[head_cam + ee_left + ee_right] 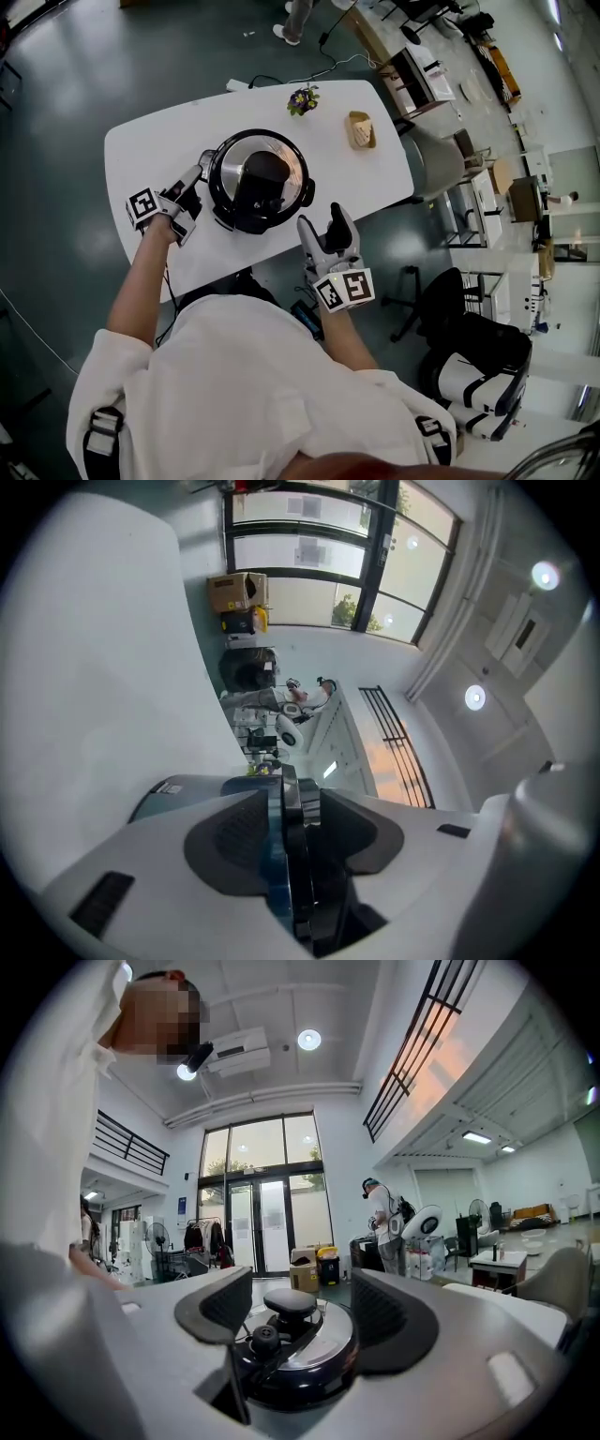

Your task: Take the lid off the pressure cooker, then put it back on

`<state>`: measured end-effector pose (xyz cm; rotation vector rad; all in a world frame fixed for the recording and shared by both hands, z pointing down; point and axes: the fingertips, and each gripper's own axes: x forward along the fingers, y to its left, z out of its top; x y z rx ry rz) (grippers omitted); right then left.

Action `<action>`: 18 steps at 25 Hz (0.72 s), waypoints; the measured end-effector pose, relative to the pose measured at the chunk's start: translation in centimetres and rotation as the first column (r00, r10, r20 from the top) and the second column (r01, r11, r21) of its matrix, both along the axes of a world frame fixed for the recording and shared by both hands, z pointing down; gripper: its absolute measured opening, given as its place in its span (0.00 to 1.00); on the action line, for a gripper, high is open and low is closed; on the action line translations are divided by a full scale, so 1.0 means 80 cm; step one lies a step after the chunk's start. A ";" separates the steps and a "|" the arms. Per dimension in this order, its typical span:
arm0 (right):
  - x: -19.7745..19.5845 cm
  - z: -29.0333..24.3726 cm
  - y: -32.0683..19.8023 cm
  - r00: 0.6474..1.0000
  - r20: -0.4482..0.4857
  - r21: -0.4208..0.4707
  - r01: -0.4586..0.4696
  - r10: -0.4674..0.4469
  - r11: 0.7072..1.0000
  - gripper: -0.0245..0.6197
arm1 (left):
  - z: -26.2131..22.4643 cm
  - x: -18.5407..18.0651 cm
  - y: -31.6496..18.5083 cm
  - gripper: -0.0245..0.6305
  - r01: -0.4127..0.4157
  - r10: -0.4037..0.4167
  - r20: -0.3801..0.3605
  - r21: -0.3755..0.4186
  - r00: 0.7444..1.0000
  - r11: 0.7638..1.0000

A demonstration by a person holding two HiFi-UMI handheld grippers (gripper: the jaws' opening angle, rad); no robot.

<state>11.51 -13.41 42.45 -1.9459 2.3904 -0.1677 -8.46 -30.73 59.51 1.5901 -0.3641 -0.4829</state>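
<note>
Table (155, 141) white, floor (56, 84) dark; left gripper (195, 187) clamps cooker handle (298, 808), right gripper (323, 220) jaws apart.

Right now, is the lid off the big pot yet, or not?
Not yet. The lid sits on the pressure cooker, so nothing looks done. In hand: the left gripper pinches the cooker's side handle; the right gripper is open, short of the cooker. Left: lift the lid, then refit it.
</note>
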 end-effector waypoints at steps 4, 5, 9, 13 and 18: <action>0.001 0.001 -0.006 1.000 0.006 0.002 0.008 -0.008 1.000 0.55 | 0.005 0.003 -0.005 0.20 0.036 -0.037 -0.047 -0.033 0.998 0.999; 0.001 0.001 -0.008 1.000 0.007 0.003 0.010 -0.010 1.000 0.55 | 0.005 0.005 -0.004 0.19 0.035 -0.037 -0.049 -0.034 0.998 0.999; -0.003 0.004 -0.021 0.999 0.006 -0.006 0.051 -0.051 0.999 0.55 | 0.004 0.008 -0.005 0.14 0.042 -0.045 -0.069 -0.048 0.997 0.998; -0.019 0.019 -0.046 0.985 -0.021 -0.086 0.169 -0.171 0.982 0.55 | 0.010 0.008 -0.005 0.14 0.046 -0.050 -0.078 -0.049 0.996 0.998; -0.036 0.027 -0.088 0.927 -0.160 -0.203 0.305 -0.339 0.930 0.55 | 0.011 0.010 -0.005 0.14 0.041 -0.044 -0.051 -0.049 0.998 0.998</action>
